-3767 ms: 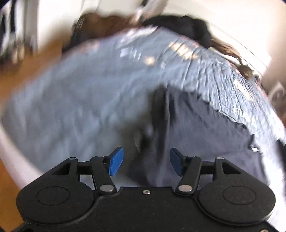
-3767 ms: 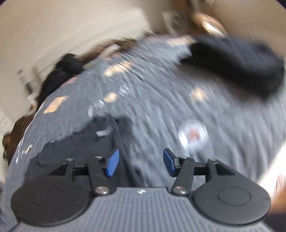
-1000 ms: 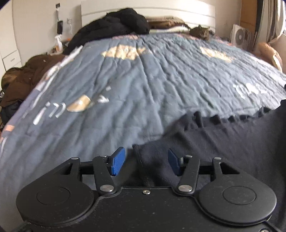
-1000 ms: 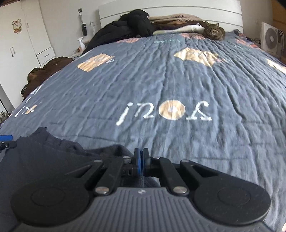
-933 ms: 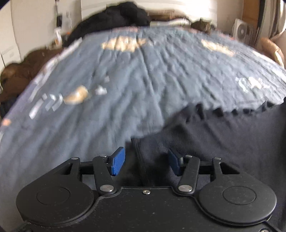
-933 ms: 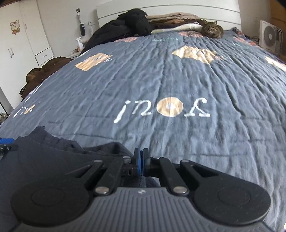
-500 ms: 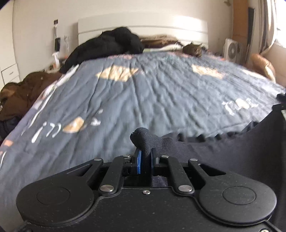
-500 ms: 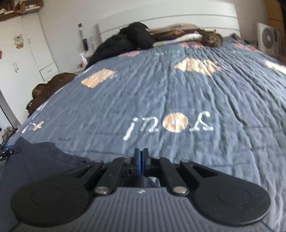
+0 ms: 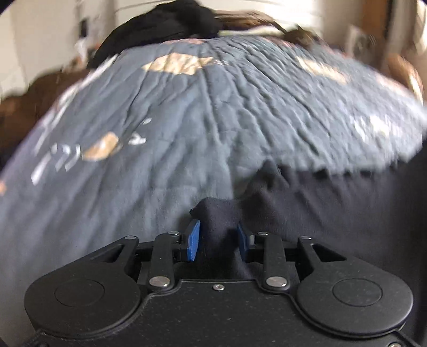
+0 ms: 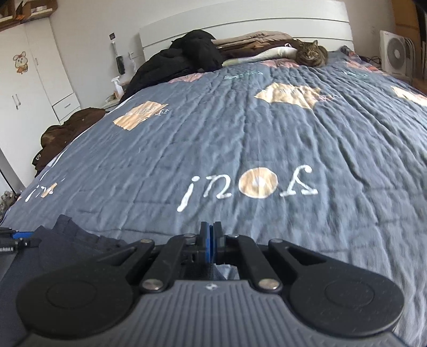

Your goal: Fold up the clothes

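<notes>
Left gripper [image 9: 217,237] sits low over the near edge of the bed, and its blue pads [image 9: 192,237] are parting, a bunched corner of the dark navy garment [image 9: 333,208] standing up between them. The cloth fills much of the gap, but the left pad shows a sliver of space beside it, so the pinch looks let go. This view is blurred with movement.

The garment spreads rightward from that corner across the near part of the grey-blue quilt [image 10: 240,138], its far hem ragged against the bedding. Over on the right wrist view, the same cloth lies at near left, rumpled in small folds.

Right gripper [image 10: 212,240] is pressed tight together, blue pads meeting face to face; a scrap of dark cloth shows just below them, though whether it is clamped there I cannot tell.

Far end of the bed: a heap of black clothing [image 10: 186,58] on the left, folded brown and white bedding [image 10: 256,42] against the white headboard [image 10: 240,24], and a tabby cat [image 10: 311,54] curled at the right. A brown pile [image 10: 66,130] sits beside the bed's left edge.
</notes>
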`<state>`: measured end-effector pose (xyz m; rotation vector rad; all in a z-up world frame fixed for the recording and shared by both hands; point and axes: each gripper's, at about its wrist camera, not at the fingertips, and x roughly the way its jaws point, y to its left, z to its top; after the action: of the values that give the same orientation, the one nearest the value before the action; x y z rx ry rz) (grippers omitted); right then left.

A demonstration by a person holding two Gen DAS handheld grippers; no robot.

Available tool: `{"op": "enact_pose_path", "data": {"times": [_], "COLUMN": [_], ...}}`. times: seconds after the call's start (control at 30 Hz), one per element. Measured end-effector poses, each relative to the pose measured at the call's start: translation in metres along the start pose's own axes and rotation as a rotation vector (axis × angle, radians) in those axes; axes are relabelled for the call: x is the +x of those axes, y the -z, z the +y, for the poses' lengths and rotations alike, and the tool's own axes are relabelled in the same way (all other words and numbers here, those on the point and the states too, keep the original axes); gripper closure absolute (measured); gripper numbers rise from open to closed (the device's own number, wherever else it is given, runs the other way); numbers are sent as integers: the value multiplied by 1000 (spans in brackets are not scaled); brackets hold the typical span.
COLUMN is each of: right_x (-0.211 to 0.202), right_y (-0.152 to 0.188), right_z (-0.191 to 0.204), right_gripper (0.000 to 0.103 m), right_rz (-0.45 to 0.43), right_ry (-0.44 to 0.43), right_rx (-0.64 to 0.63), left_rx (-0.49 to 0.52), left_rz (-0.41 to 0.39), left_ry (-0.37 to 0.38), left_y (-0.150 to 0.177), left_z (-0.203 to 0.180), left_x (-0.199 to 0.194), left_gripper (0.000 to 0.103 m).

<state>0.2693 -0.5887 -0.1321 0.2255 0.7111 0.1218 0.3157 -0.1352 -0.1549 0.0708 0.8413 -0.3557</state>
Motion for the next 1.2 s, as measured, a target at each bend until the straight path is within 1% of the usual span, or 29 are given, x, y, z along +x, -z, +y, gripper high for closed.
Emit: {"op": "enact_pose_path", "data": {"times": [0.07, 0.13, 0.2, 0.27, 0.33, 0.47, 0.53, 0.6, 0.63, 0.7, 0.77, 0.83, 0.93, 1.03, 1.07, 1.13, 1.17, 1.2], "right_x": [-2, -4, -5, -5, -6, -10, -13, -13, -13, -12, -11, -2, 15, 38, 44, 51, 49, 46], "right_y": [3, 4, 4, 4, 2, -3, -7, -10, -11, -14, -15, -15, -11, -1, 2, 6, 5, 4], "right_z": [-3, -5, -7, -6, -4, 0, 3, 3, 2, -1, -5, -11, -22, -27, -26, -24, -25, -26], "right_gripper": [102, 102, 101, 102, 102, 102, 102, 102, 102, 102, 102, 102, 102, 101, 101, 100, 98, 98], "right_rz": [-2, -5, -6, -16, -23, -44, -54, -58, -60, -64, -71, -64, -29, 33, 51, 57, 49, 40], "right_ry": [-2, -6, -4, -1, -4, -11, -15, -9, -4, 5, 21, 42, 69, 93, 99, 151, 159, 167], "right_rx": [6, 12, 14, 19, 20, 18, 15, 8, 11, 20, 25, 35, 50, 24, 12, -26, -23, -19], "left_rx": [-38, -33, -7, 5, 27, 78, 71, 93, 108, 135, 153, 165, 173, 156, 150, 138, 127, 112], "left_rz": [-8, -11, -34, -59, -85, -178, -228, -269, -275, -275, -259, -232, -157, -52, -51, -66, -71, -80], "left_ry": [28, 30, 2, -18, -13, -38, -41, -51, -57, -68, -84, -106, -131, -138, -141, -147, -147, -153], "left_y": [-4, -8, -11, -11, -11, -15, -23, -33, -38, -47, -51, -53, -47, -37, -33, -27, -27, -27], "left_z": [6, 7, 4, 2, -1, -9, -10, -15, -18, -23, -26, -27, -25, -22, -21, -18, -15, -11], "left_x": [0, 3, 3, -2, -10, -34, -44, -51, -51, -46, -33, -15, 19, 50, 52, 48, 43, 33], "left_gripper": [71, 74, 98, 98, 99, 100, 100, 100, 100, 100, 100, 100, 100, 98, 95, 91, 78, 61]}}
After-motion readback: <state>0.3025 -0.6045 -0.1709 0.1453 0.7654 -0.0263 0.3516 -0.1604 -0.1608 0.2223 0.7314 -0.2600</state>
